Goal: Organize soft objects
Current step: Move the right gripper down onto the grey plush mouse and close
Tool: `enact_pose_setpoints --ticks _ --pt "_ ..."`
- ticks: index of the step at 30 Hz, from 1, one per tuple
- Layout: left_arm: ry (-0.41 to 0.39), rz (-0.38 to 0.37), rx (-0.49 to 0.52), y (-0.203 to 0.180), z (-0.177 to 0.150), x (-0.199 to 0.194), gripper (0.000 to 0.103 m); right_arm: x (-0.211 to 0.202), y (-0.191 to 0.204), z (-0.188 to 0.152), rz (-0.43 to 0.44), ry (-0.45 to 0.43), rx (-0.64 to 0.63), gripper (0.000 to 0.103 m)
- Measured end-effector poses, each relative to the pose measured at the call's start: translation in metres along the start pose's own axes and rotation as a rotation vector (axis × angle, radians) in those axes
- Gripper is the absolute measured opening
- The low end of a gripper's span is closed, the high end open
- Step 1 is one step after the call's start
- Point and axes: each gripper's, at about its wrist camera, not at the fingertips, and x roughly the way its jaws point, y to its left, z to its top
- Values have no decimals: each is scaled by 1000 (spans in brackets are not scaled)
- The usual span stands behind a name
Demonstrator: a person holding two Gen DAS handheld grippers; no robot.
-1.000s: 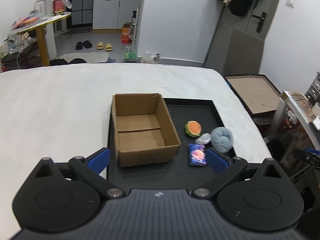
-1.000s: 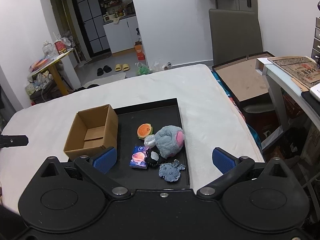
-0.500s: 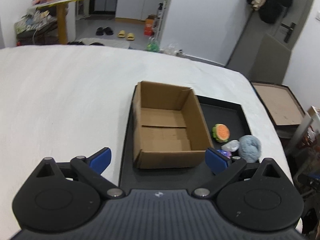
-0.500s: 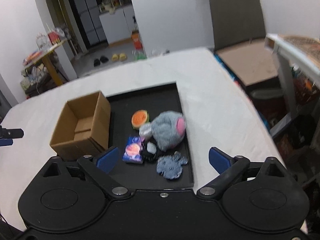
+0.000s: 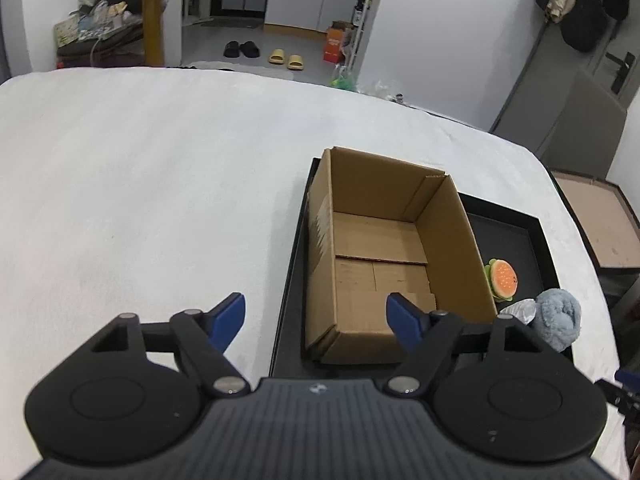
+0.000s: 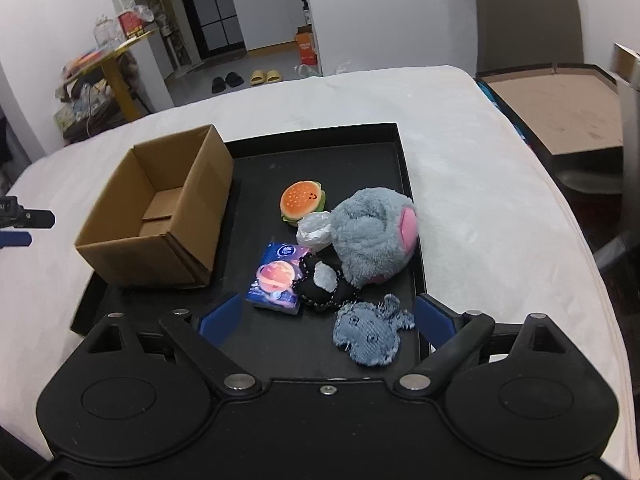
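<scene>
An open, empty cardboard box [image 5: 380, 248] stands on the left part of a black tray [image 6: 320, 160]. My left gripper [image 5: 316, 316] hovers over the box's near-left corner with its jaws closing; the corner lies between them, untouched. On the tray's right lie a burger plush [image 6: 302, 200], a grey plush [image 6: 372, 232], a white crumpled wad [image 6: 314, 232], a tissue pack [image 6: 274, 278], a black pouch [image 6: 324, 284] and a denim patch [image 6: 370, 334]. My right gripper [image 6: 326, 316] hangs above these last three, its jaws closing a little without touching them.
The tray sits on a white-covered table [image 5: 160, 180] whose right edge [image 6: 592, 272] drops off close to the tray. A brown board [image 6: 560, 108] lies beyond that edge. A yellow side table [image 6: 116, 64], slippers and cabinets stand far behind.
Both grippers have come down toward the tray. The left one has shifted left, so the box now sits right of centre, and its jaws have narrowed. The right jaws narrowed slightly.
</scene>
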Motion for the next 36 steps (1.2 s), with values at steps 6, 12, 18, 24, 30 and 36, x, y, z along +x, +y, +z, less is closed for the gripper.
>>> enact_pose_setpoints --ticks 6,12,18,24,30,36 --pt "-4 -8 2 2 9 22 60 21 6 10 17 -3 -50 88" --pt "-4 -5 -11 1 22 43 52 36 9 18 41 -1 -97 88" --pt "44 -6 -40 2 20 65 39 52 -3 29 17 -55 -66 88" --pt "55 1 -64 5 17 76 33 67 -8 46 2 -105 -41 88" --pt "61 3 -52 1 18 88 15 83 -20 56 -36 -117 7 88" --pt "62 -1 -47 -8 14 92 12 99 -24 54 -91 -80 20 88"
